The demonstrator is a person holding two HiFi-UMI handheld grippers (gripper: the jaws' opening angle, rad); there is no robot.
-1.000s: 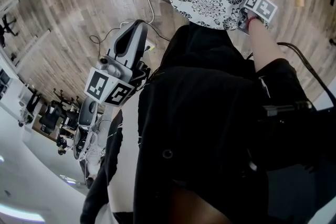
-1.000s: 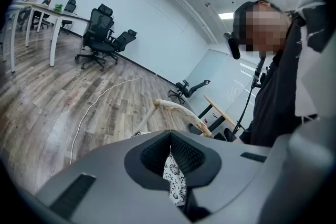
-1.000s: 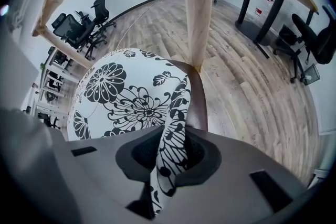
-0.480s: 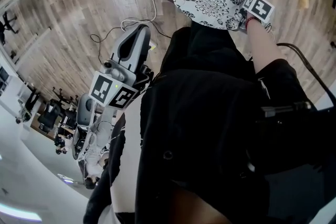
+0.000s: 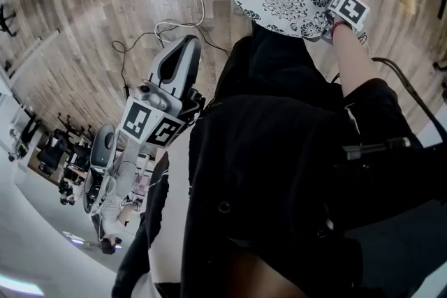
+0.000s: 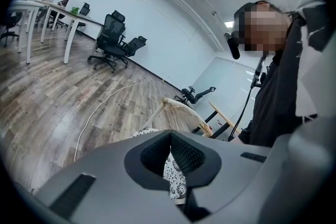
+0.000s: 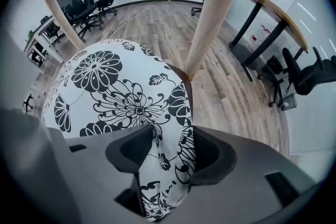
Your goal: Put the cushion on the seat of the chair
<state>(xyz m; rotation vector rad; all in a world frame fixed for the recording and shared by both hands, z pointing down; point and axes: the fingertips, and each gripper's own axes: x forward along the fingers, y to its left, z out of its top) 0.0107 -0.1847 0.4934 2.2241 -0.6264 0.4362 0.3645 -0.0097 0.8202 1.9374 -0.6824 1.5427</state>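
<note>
Right gripper point(image 7: 172, 136) clenched on the edge of the round white black-flowered fabric cushion point(image 7: 115, 86), which rests on the pale wooden chair point(image 7: 218, 13). Left gripper point(image 6: 170, 136) jaws together, empty, well apart.

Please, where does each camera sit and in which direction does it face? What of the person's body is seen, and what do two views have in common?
Head view: on the person's head, looking steeply down; shows black clothing, right forearm, the left tongs and right tongs.
Left gripper view: on the left tongs, facing across the wooden floor to the chair; black clothing at right.
Right gripper view: on the right tongs, facing the cushion they grip; no body shows.
Shared: all three views show the cushion.
</note>
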